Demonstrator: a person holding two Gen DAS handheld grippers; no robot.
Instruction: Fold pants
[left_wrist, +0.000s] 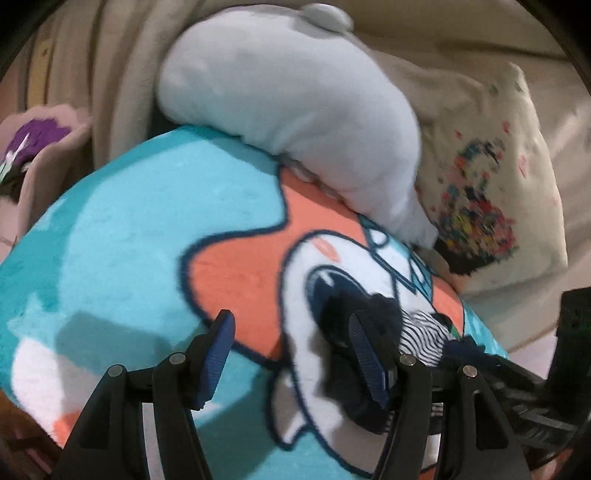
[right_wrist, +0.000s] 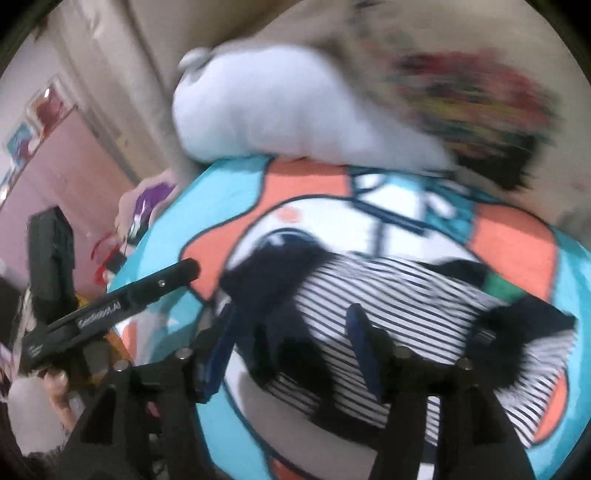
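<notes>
Holding both grippers over a bed covered by a turquoise cartoon blanket (left_wrist: 122, 221) with orange and white patches. In the left wrist view my left gripper (left_wrist: 291, 350) sits at the bottom centre of the frame, its blue-padded fingers spread apart with only blanket between them. The pants (left_wrist: 424, 332), striped black and white with dark navy parts, show just beyond and to the right of the right-hand finger, lower right of the frame; I cannot tell whether that finger touches the fabric. A pale blue plush pillow (left_wrist: 295, 110) lies across the upper centre, resting on the blanket's far edge, and a cream cushion with a multicoloured print (left_wrist: 491, 177) sits beside it at the upper right. In the right wrist view my right gripper (right_wrist: 291, 343) is at the bottom centre, fingers also apart, and the pants (right_wrist: 388, 291) lie rumpled on the blanket directly ahead, filling the middle and lower right of the frame. The striped cloth runs between and under the two fingers, but motion blur keeps me from telling whether either pad presses on it. My left gripper (right_wrist: 110, 306) shows as a black bar entering from the left edge, its tip over the blanket near the dark end of the pants. The plush pillow (right_wrist: 280, 110) is at upper centre, heavily blurred.
</notes>
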